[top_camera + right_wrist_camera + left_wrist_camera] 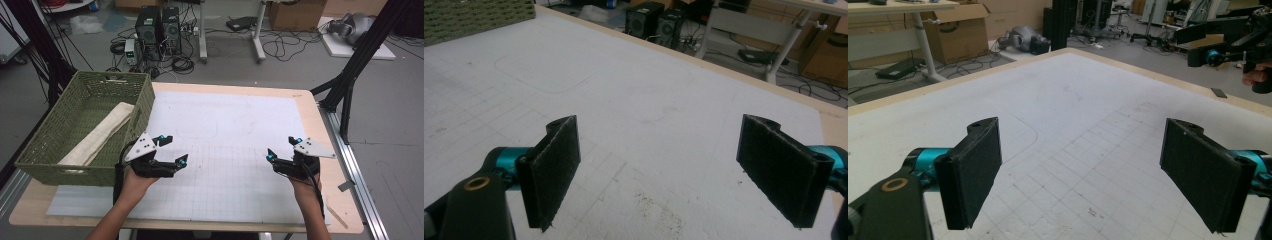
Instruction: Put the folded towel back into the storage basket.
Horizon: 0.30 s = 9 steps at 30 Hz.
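One workshop floor strewn with cables and computer towers (157, 27) lies beyond the table (310, 107), whose white gridded mat (230, 125) covers most of its top. At the left edge stands a green woven basket (45, 145) with a rolled beige cloth (100, 135) inside. Near the front edge hover the left gripper (175, 150) and right gripper (282, 148) — both spread wide, holding nothing.

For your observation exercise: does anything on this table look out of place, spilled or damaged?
Little stands out. The white mat carries dark specks near the right gripper. The folded cloth lies slanted in the green basket.
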Tool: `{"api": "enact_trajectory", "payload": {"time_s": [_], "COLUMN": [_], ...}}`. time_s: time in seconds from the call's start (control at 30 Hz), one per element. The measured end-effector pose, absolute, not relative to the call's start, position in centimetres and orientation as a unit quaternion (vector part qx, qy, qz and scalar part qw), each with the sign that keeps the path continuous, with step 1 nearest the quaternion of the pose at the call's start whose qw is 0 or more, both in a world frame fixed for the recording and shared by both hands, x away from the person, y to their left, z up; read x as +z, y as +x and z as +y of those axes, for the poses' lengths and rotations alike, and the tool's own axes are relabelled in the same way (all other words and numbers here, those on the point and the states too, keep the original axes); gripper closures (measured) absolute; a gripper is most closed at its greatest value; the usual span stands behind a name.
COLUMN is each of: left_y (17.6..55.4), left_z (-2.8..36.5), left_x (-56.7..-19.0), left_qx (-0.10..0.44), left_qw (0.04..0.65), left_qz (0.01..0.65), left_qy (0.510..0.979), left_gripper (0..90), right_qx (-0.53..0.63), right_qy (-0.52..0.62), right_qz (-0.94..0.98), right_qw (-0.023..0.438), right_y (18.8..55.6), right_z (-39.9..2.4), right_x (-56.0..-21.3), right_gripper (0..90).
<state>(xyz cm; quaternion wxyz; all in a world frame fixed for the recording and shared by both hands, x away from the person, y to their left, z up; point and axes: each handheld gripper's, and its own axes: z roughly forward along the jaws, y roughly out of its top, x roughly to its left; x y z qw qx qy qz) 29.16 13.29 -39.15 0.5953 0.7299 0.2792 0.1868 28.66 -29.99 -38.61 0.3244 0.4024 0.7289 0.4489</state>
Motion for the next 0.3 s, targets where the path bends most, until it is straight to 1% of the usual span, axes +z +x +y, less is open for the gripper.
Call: {"api": "enact_trajectory", "payload": {"time_s": [0.3], "left_y": [29.2], "left_z": [13.05], "left_x": [-39.37], "left_qx": [0.186], "left_qw": [0.592], "left_qz": [0.277], "left_qy": [0.733], "left_gripper": [17.3], "right_qx": [0.451], "right_qy": [0.405], "right_qz": [0.728], "right_qw": [0.32], "right_y": [28.78], "right_z": [-29.94], "right_x": [-38.85], "right_gripper": [16.2]}}
